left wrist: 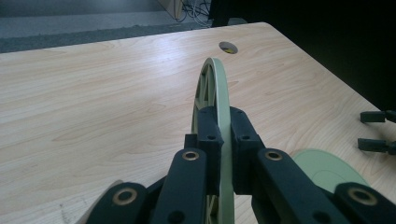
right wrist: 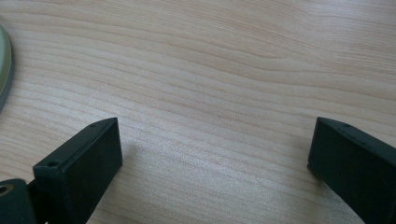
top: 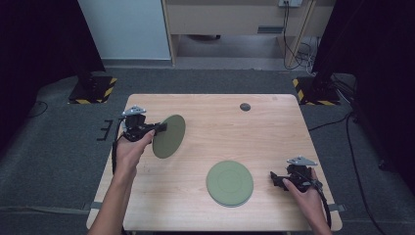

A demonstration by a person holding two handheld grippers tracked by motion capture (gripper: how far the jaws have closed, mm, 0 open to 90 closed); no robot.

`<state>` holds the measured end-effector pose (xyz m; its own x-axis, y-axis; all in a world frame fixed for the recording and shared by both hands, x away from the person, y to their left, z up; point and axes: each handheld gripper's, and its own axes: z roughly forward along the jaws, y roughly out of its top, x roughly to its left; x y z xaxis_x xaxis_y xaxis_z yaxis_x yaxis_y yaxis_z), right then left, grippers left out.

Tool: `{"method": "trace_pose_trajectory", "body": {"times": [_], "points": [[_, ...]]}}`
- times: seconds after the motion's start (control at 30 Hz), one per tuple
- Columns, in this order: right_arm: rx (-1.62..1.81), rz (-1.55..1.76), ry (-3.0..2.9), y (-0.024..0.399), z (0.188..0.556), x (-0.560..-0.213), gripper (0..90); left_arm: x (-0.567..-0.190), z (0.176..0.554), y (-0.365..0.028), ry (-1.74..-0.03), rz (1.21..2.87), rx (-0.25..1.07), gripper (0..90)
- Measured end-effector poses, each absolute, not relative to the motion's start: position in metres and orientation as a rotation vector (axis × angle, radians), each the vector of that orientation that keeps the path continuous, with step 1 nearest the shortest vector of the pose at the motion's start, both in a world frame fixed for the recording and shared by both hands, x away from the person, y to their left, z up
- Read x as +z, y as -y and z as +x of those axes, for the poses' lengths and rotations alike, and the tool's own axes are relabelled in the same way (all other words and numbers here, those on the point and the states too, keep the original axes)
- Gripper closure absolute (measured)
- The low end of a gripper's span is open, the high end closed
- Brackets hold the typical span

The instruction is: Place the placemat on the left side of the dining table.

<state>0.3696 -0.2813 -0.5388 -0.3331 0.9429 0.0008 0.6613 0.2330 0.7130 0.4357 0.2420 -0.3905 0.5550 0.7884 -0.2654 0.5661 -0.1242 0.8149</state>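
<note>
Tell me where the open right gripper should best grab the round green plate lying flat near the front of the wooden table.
Probably the right-hand rim of the flat green plate. It lies flat, so only its thin edge offers a hold. The right gripper sits just beside that edge, jaws spread wide, and could slide in low and level from the right.

The left gripper (top: pixel 161 128) is clamping its jaws tight, held up off the surface by a raised forearm. The right gripper (top: pixel 272 177) is resting low, jaws standing wide apart, pointing toward the left one.

Open tongs (right wrist: pixel 212 158) over wood table (right wrist: pixel 224 70)
</note>
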Motion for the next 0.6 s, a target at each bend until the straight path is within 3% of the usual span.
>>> {"method": "trace_pose_trajectory", "body": {"times": [0.6], "points": [[0.869,1.476,-2.08,0.2808,0.3696,-0.5388,2.7,-0.3958,0.4437,-0.2493,-1.152,1.808,0.302,85.3]]}}
